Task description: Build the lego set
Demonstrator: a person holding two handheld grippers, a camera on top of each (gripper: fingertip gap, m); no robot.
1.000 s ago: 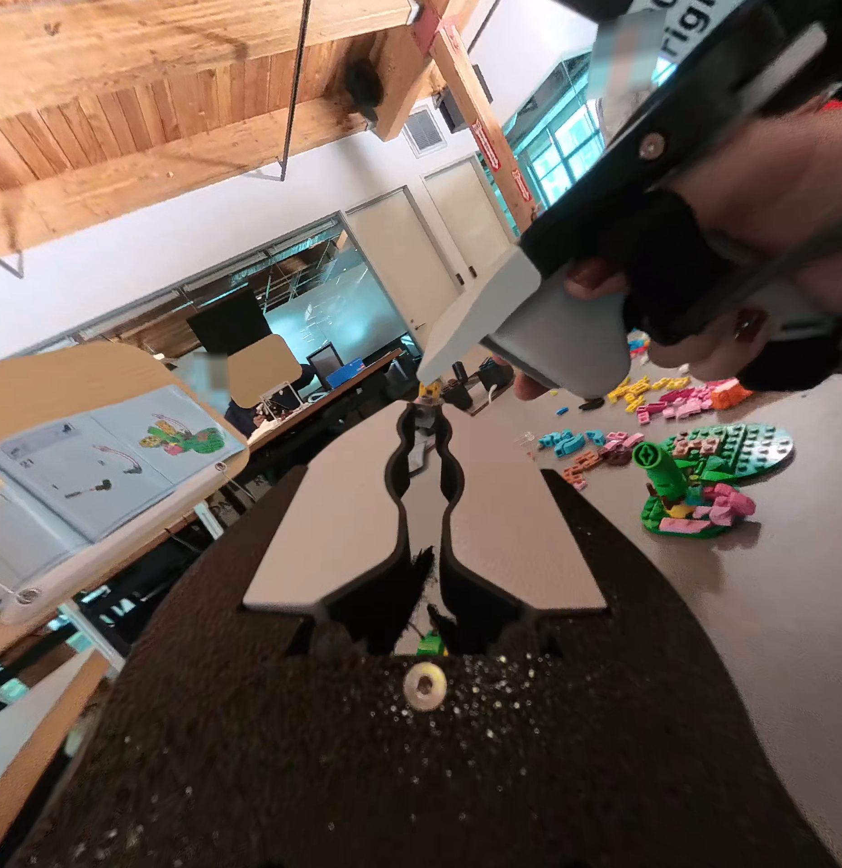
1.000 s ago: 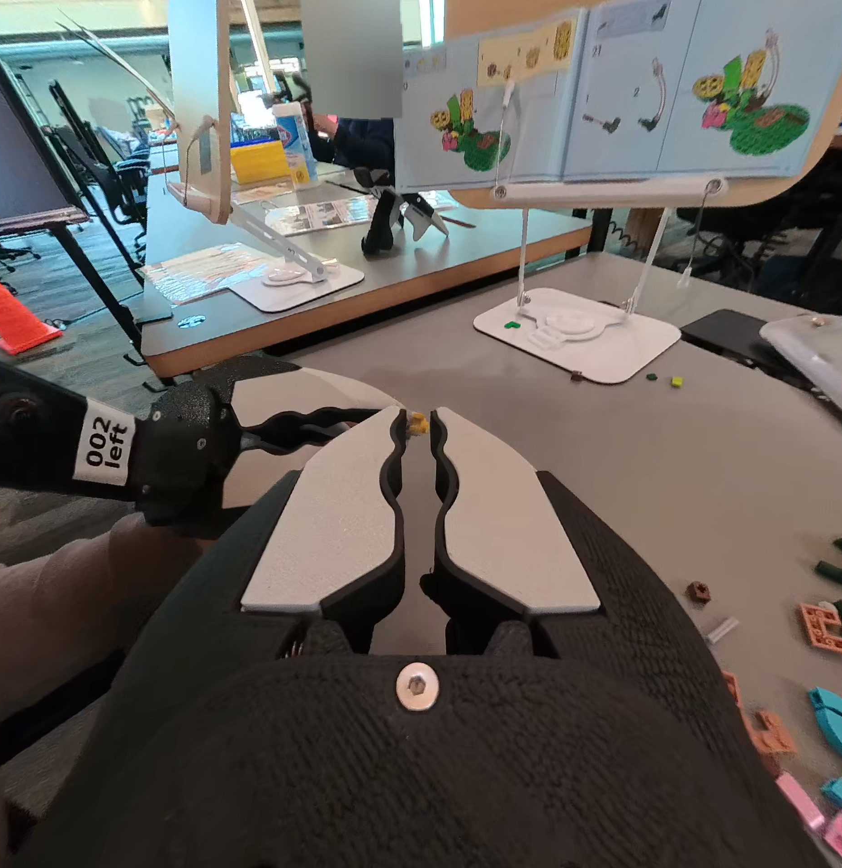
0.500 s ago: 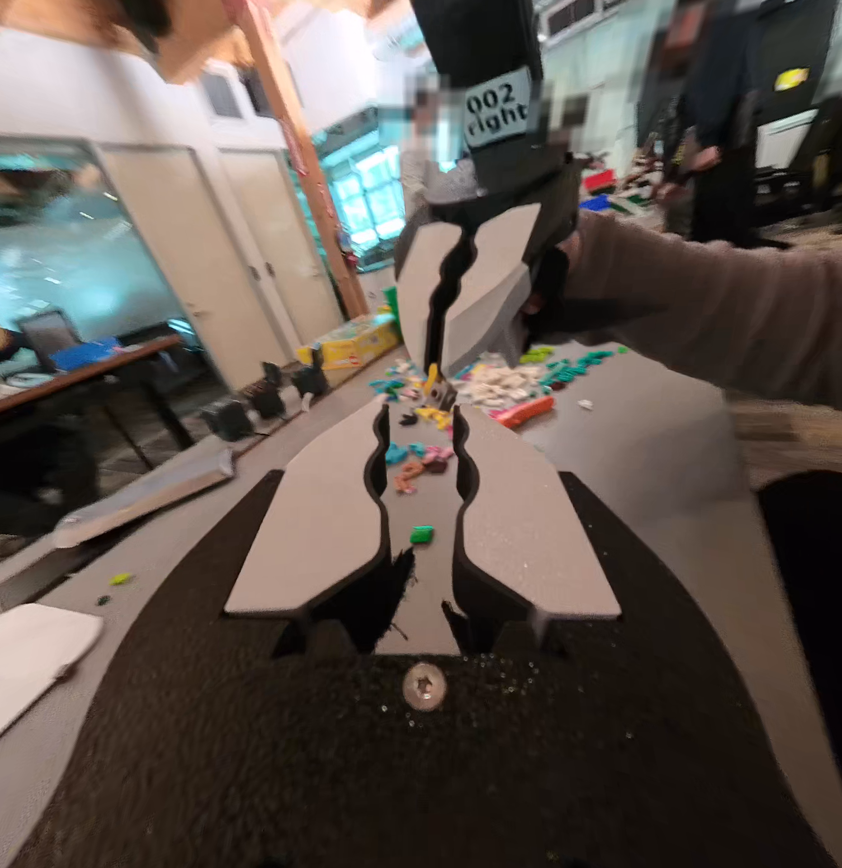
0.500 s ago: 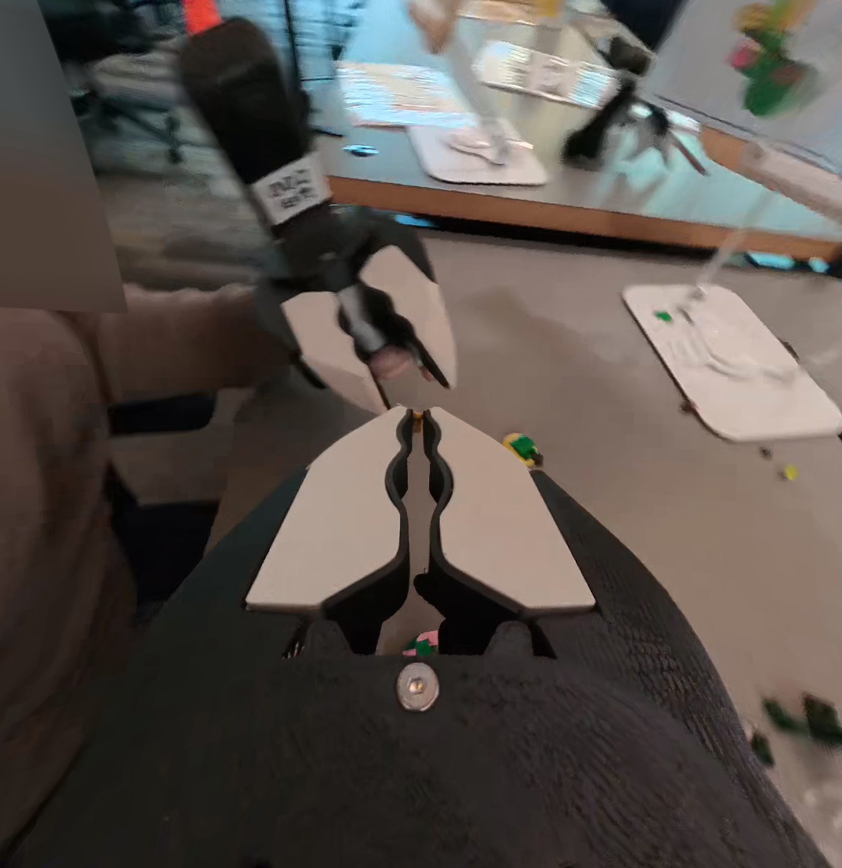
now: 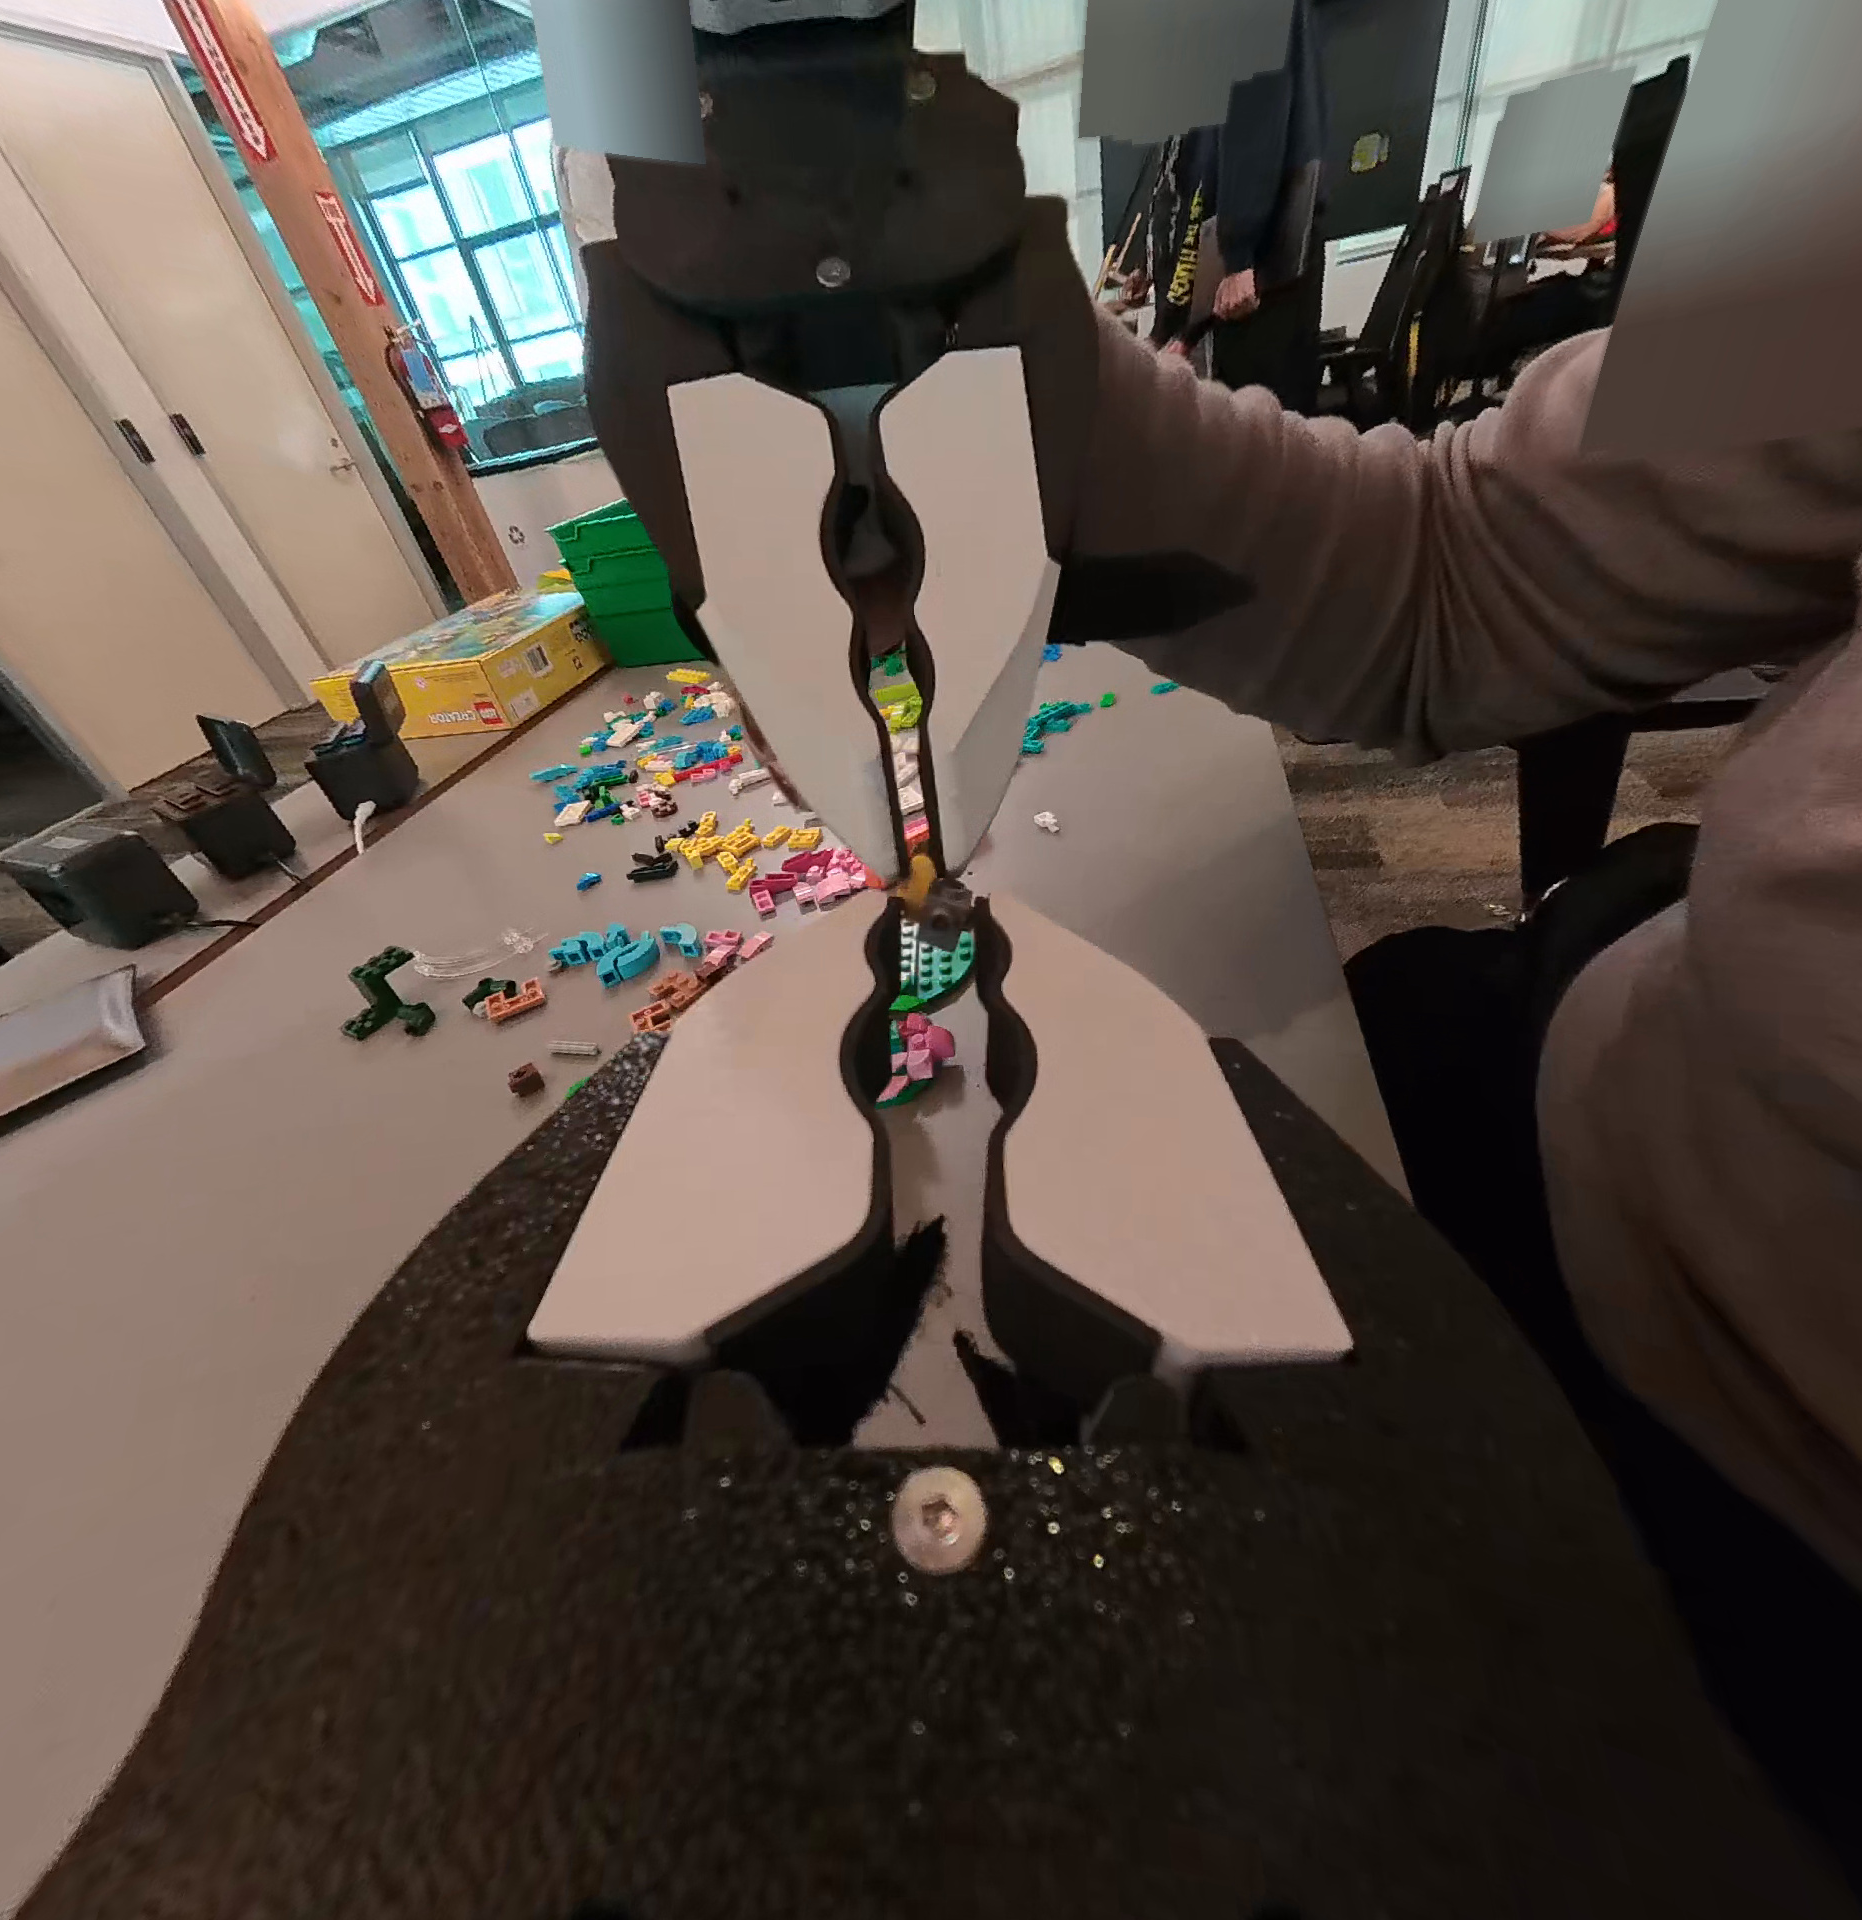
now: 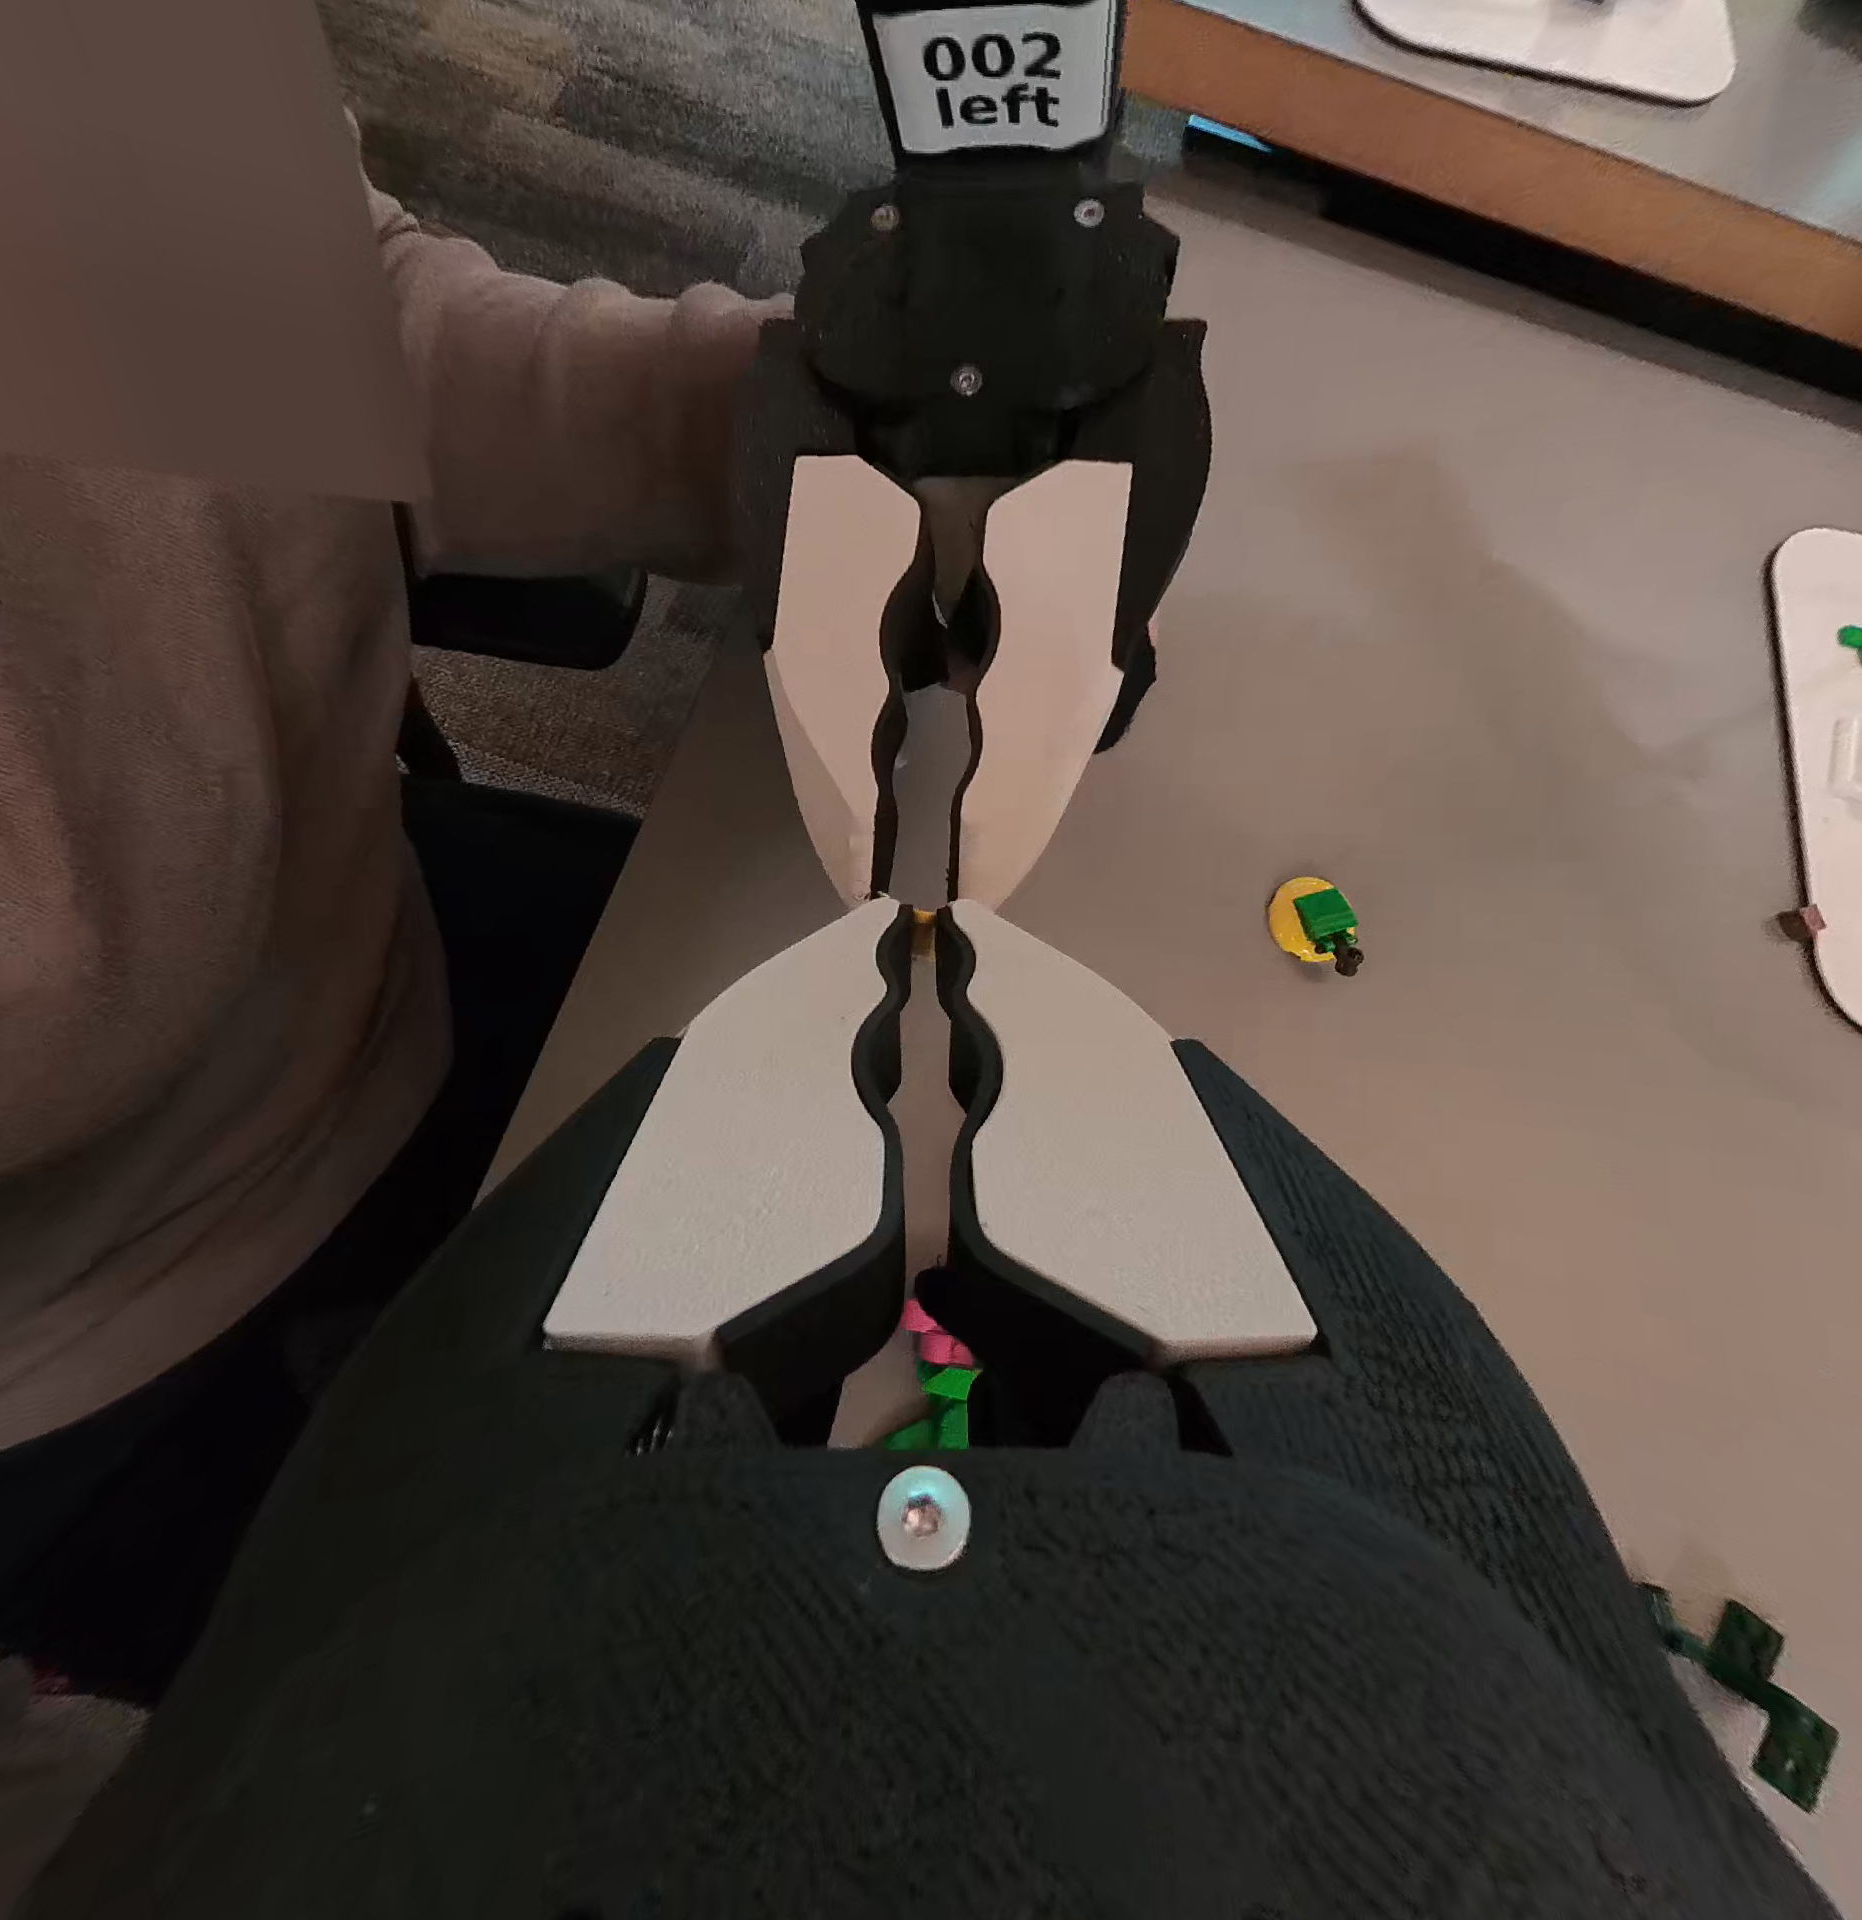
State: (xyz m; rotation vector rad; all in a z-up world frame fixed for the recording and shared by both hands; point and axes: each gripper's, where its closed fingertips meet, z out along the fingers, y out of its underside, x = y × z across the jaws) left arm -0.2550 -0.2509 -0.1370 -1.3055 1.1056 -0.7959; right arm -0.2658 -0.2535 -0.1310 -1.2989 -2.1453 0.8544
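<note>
On the far left of the left wrist view, dark charger-like blocks (image 5: 220, 821) stand along the edge of the grey table (image 5: 231, 1164), and a yellow set box (image 5: 459, 681) lies behind them beside stacked green bins (image 5: 610, 582). Moving right, a dark green piece (image 5: 385, 997) lies alone, then a wide scatter of loose bricks (image 5: 698, 790) in blue, yellow, pink and white.

In the middle the 2 tools meet tip to tip above the table. The left gripper (image 5: 932, 912) has its jaws nearly closed and pinches a small dark grey piece (image 5: 946, 916) at the tips. The right gripper (image 5: 911, 868), pointing back at it, is also nearly closed, nipping a small yellow piece (image 5: 919, 883) that touches the grey one. Seen through the gap between the left tool's fingers, a green studded plate (image 5: 932, 966) with pink blossoms (image 5: 922, 1049) rests on the table beneath.

In the right wrist view the right gripper (image 6: 919, 914) shows only a sliver of yellow at its tips, with the left gripper (image 6: 911, 894) opposite. To the right lie a yellow disc with a green brick (image 6: 1313, 920), then a white stand base (image 6: 1831, 790). A beige sleeve (image 5: 1426, 561) fills the right side of the left wrist view
</note>
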